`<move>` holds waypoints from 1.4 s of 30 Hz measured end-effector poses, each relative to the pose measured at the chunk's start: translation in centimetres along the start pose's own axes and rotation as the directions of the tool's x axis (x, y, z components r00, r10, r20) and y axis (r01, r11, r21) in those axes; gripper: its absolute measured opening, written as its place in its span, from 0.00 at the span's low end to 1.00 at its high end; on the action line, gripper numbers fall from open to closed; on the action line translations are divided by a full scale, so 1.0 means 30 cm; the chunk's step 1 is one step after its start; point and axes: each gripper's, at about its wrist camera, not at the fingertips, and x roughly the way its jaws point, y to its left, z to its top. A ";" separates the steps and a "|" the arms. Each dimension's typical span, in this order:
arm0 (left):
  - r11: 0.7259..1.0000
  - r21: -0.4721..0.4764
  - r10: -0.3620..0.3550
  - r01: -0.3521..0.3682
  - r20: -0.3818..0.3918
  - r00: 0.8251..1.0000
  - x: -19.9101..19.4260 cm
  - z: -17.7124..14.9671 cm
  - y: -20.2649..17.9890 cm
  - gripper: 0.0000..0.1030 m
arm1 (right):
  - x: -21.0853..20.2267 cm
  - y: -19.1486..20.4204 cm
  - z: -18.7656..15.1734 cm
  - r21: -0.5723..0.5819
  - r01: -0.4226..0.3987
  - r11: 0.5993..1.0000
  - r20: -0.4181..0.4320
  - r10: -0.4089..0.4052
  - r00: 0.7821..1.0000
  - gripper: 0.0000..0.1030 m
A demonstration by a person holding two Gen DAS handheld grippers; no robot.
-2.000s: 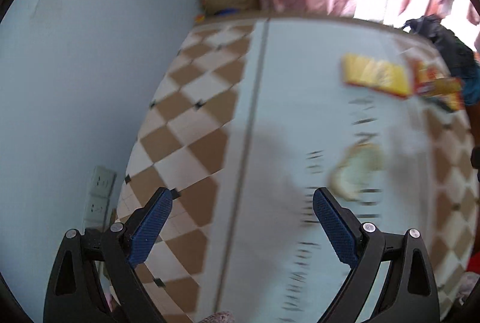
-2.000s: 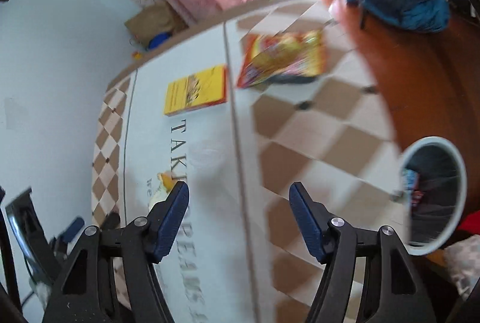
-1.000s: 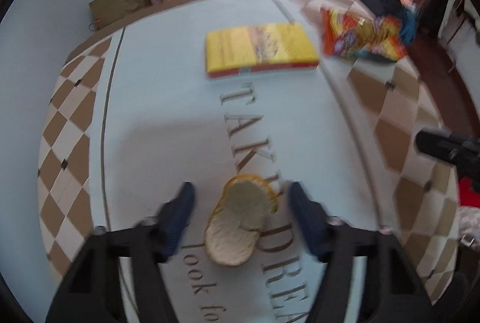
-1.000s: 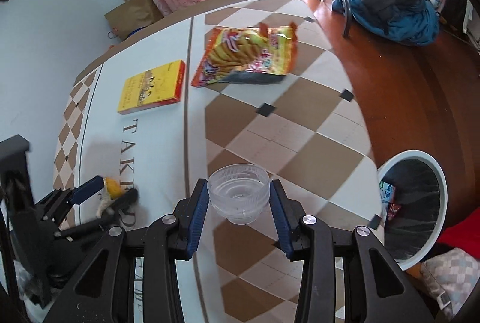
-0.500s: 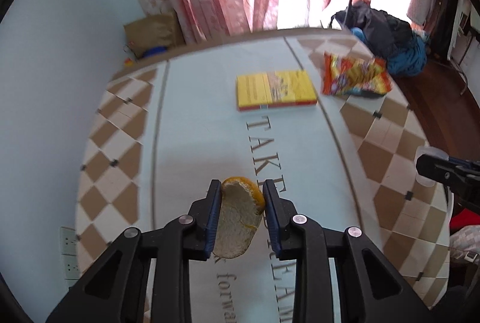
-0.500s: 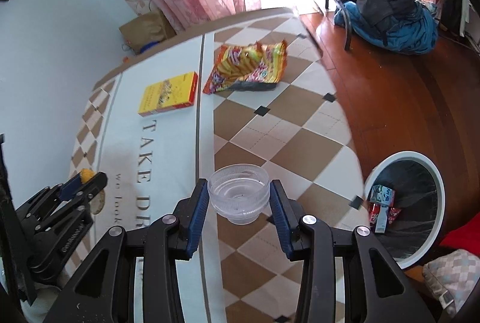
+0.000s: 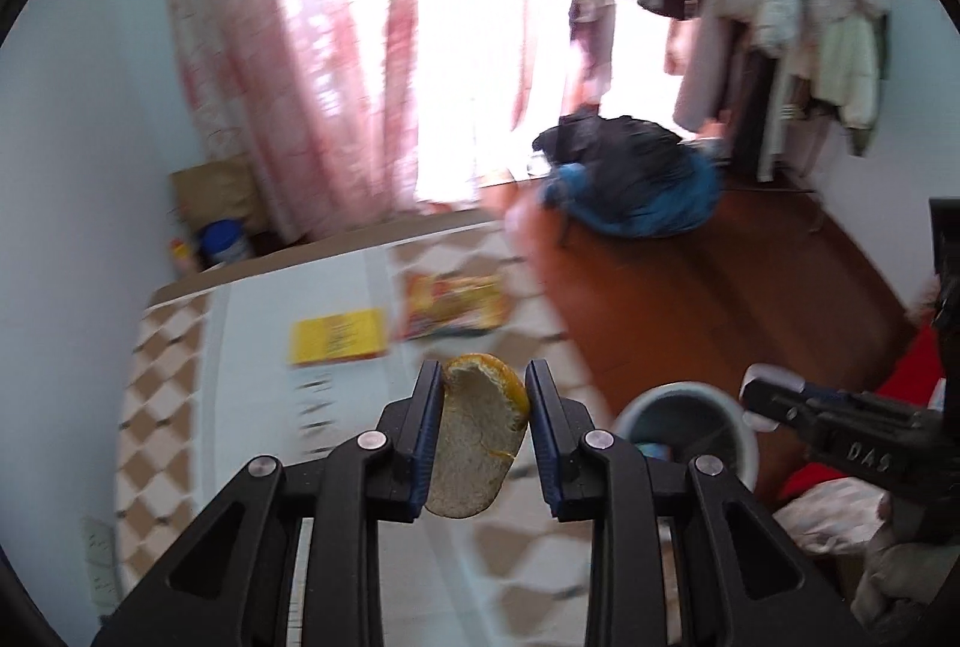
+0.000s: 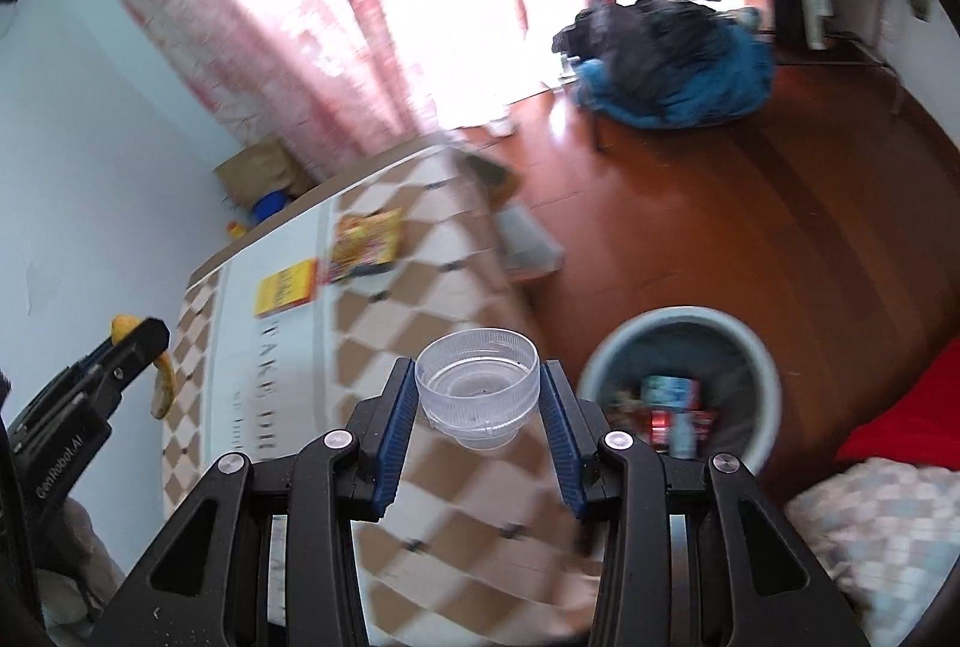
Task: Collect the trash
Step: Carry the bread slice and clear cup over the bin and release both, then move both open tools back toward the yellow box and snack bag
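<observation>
Left gripper (image 7: 485, 428): clamped on a piece of orange peel (image 7: 477, 440), pith side facing camera, orange rind at the top and right edge; held in the air above the table edge.
Right gripper (image 8: 478, 416): clamped on a clear plastic cup (image 8: 477, 395), mouth toward camera, looks empty; held up off the table, just left of the bin in its own view.
Bin (image 8: 753, 347): round, pale grey rim, stands on the wooden floor (image 8: 750, 227) beside the table; some packets and wrappers inside, blurred.
Table (image 8: 420, 299): brown and white checked cloth with a pale printed strip down the middle.
Still on table: yellow box (image 7: 337, 336) lying flat, snack bag (image 7: 456, 303) just right of it, both toward the far end, well apart from both grippers.
Cross view: left gripper's tip with peel shows at left edge of right wrist view; right gripper's tip with cup shows at right of left wrist view, next to the bin rim.
Background: pink curtain (image 7: 288, 65), bright window, blue and black bundle (image 8: 672, 65) on floor, clothes hanging at right, brown paper bag (image 7: 213, 191) past the table's far end.
Blur: both views motion-smeared, small details unclear.
</observation>
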 end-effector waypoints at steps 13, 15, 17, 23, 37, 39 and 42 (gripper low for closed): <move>0.956 -0.056 -0.290 0.287 -0.314 0.904 0.462 -0.050 -0.520 0.24 | 0.156 -0.587 -0.079 0.138 0.153 0.979 -0.151 -0.132 0.980 0.42; 0.957 -0.069 -0.286 0.281 -0.380 0.880 0.558 -0.072 -0.554 0.24 | 0.239 -0.645 -0.105 0.156 0.163 0.974 -0.194 -0.132 0.972 0.42; 0.957 -0.071 -0.284 0.282 -0.436 0.854 0.645 -0.090 -0.582 0.24 | 0.315 -0.688 -0.125 0.166 0.174 0.971 -0.230 -0.134 0.964 0.42; 0.960 -0.078 -0.267 0.268 -0.535 0.801 0.800 -0.118 -0.631 0.41 | 0.474 -0.786 -0.149 0.191 0.192 0.963 -0.297 -0.130 0.946 0.43; 0.992 0.107 -0.004 0.063 -0.478 0.878 0.761 -0.196 -0.589 1.00 | 0.514 -0.819 -0.191 0.146 0.358 0.922 -0.360 -0.288 0.887 1.00; 0.990 0.125 0.007 0.059 -0.472 0.882 0.743 -0.206 -0.593 1.00 | 0.490 -0.810 -0.195 0.140 0.369 0.919 -0.354 -0.301 0.885 1.00; 0.989 0.138 0.016 0.054 -0.464 0.886 0.722 -0.213 -0.603 1.00 | 0.461 -0.803 -0.197 0.142 0.373 0.917 -0.353 -0.305 0.885 1.00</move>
